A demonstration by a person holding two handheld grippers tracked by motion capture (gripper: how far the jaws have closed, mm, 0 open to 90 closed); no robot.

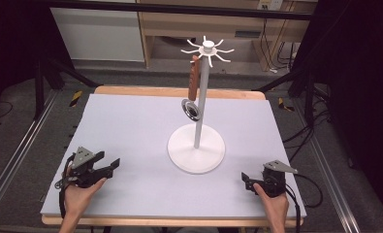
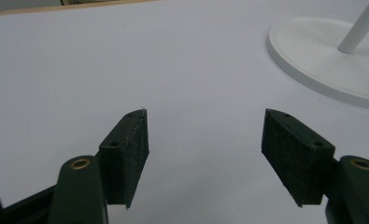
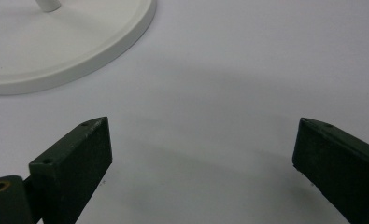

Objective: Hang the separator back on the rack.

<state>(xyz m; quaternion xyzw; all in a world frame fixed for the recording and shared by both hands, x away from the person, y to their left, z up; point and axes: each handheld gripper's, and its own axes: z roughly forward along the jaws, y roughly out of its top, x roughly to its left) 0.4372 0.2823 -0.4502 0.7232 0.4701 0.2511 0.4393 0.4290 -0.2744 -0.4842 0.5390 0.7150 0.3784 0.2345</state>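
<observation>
A white rack stands mid-table: a round base [image 1: 196, 148], a thin pole [image 1: 200, 104] and a hooked crown [image 1: 208, 47]. From one hook hangs a utensil with a brown handle [image 1: 194, 77] and a shiny metal head [image 1: 191, 110]. My left gripper [image 1: 112, 166] rests at the near left, held by a hand, open and holding nothing [image 2: 204, 133]. My right gripper [image 1: 246, 180] sits at the near right, also open with nothing in it [image 3: 203, 144]. The base's rim [image 2: 322, 74] lies ahead of the left jaws to their right, and the same base [image 3: 65, 46] lies ahead of the right jaws to their left.
The pale grey mat [image 1: 131, 131] covers a wooden table [image 1: 179, 92]. Black frame legs and cables [image 1: 300, 131] run along both sides on the floor. A wooden shelf [image 1: 203, 24] stands behind the table.
</observation>
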